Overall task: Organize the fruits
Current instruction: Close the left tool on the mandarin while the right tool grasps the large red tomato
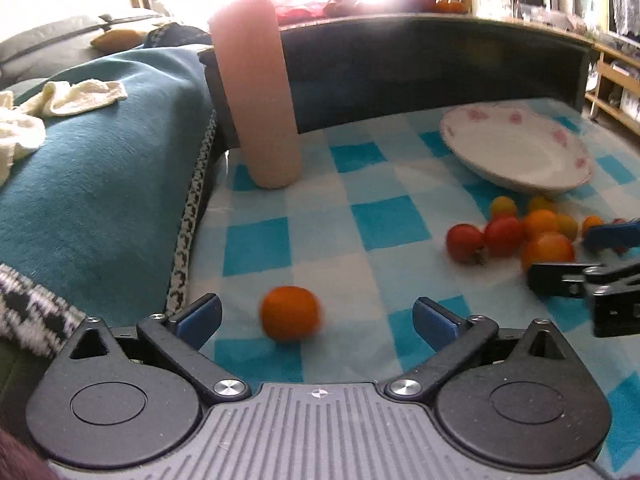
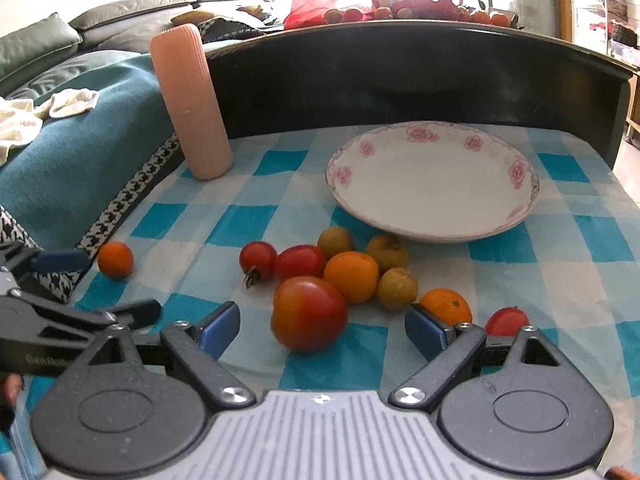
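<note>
A small orange fruit (image 1: pixel 290 314) lies on the checked cloth between the spread fingers of my open left gripper (image 1: pixel 316 318), touching neither pad. A pile of red tomatoes, orange and yellow-green fruits (image 2: pixel 352 268) sits in front of a white flowered plate (image 2: pixel 432 188), which holds nothing. The biggest red-orange tomato (image 2: pixel 308 312) rests between the fingers of my open right gripper (image 2: pixel 322 328). Another orange fruit (image 2: pixel 446 304) and a small red tomato (image 2: pixel 506 320) lie by its right finger. The left gripper (image 2: pixel 100 284) shows at the left, beside the lone orange fruit (image 2: pixel 115 259).
A tall ribbed pink cylinder (image 2: pixel 192 100) stands at the table's back left. A dark curved wall (image 2: pixel 400 80) closes the far side. A teal blanket (image 1: pixel 100 180) with pale cloths lies to the left. The right gripper (image 1: pixel 588 256) reaches in by the pile (image 1: pixel 520 232).
</note>
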The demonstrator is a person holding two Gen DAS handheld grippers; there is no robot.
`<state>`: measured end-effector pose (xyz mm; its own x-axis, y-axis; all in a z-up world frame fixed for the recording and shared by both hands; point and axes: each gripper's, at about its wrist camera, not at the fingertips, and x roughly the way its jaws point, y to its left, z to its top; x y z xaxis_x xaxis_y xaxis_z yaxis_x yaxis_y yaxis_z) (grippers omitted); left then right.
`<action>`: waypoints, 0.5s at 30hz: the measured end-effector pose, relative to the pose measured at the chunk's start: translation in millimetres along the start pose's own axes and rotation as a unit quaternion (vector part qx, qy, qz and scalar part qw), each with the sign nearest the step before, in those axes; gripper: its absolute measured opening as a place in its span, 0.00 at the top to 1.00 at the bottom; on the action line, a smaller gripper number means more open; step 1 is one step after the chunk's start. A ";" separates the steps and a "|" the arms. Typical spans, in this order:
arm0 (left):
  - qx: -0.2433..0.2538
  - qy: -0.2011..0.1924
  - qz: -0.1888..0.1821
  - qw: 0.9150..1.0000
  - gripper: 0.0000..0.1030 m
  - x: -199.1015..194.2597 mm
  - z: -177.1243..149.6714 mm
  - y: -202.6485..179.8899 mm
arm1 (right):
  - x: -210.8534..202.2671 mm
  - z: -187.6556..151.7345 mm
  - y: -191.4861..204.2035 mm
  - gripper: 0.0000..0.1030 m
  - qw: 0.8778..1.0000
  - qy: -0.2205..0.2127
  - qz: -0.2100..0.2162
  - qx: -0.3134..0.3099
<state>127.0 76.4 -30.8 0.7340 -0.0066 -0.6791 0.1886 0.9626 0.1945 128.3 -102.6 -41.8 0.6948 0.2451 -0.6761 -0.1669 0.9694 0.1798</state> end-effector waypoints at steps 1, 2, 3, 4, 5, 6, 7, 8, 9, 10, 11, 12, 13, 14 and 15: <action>0.006 0.004 0.002 1.000 0.01 5.7 0.2 -0.7 | 0.6 1.0 -0.2 0.01 1.000 0.000 0.000 0.000; 0.010 0.008 0.001 1.000 0.01 10.9 -0.4 -1.9 | 1.9 2.0 0.1 0.01 1.000 0.001 0.000 -0.001; 0.013 0.014 -0.003 1.000 0.01 15.0 -1.6 -4.3 | 2.7 2.6 -0.3 0.01 1.000 0.001 0.001 -0.003; 0.016 0.019 -0.005 1.000 0.02 17.8 -3.4 -5.8 | 4.1 3.7 0.0 0.03 1.000 0.002 0.002 -0.005; 0.019 0.020 -0.005 1.000 0.01 20.0 -4.3 -7.3 | 5.6 4.8 -0.1 0.04 1.000 0.004 0.004 -0.006; 0.018 0.016 -0.005 1.000 0.01 19.6 -4.1 -7.3 | 6.5 5.0 -1.0 0.06 1.000 0.007 0.006 -0.007; 0.017 0.017 -0.006 1.000 0.02 19.4 -3.0 -7.2 | 7.0 4.5 -2.2 0.08 1.000 0.009 0.007 -0.008; 0.013 0.019 -0.010 1.000 0.03 20.2 -1.6 -6.4 | 8.5 4.3 -2.5 0.09 1.000 0.012 0.007 -0.009; 0.009 0.022 -0.012 1.000 0.04 21.5 -0.7 -5.7 | 10.6 3.8 -2.7 0.12 1.000 0.018 0.007 -0.009; 0.002 0.024 -0.012 1.000 0.04 22.1 -1.2 -5.0 | 13.1 3.5 -3.1 0.18 1.000 0.024 0.011 -0.007; -0.008 0.024 -0.012 1.000 0.04 22.0 -3.2 -3.7 | 15.2 3.3 -3.1 0.19 0.999 0.028 0.015 -0.004; -0.019 0.022 -0.013 1.000 0.04 22.0 -5.6 -2.3 | 15.2 3.5 -2.2 0.22 1.000 0.024 0.014 -0.008; -0.034 0.020 -0.016 0.999 0.04 21.1 -9.1 0.0 | 16.3 4.2 -1.3 0.24 0.999 0.026 0.016 -0.011; -0.050 0.021 -0.019 0.998 0.04 20.8 -11.7 2.9 | 16.7 5.1 -0.8 0.26 0.999 0.025 0.017 -0.013; -0.067 0.026 -0.024 0.997 0.03 20.9 -13.4 5.6 | 17.3 5.9 -1.0 0.29 0.999 0.025 0.018 -0.014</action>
<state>134.7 85.3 -53.4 0.6908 -0.0418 -0.7219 0.1310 0.9890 0.0681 144.6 -99.4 -49.4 0.6527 0.2791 -0.7043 -0.2109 0.9599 0.1850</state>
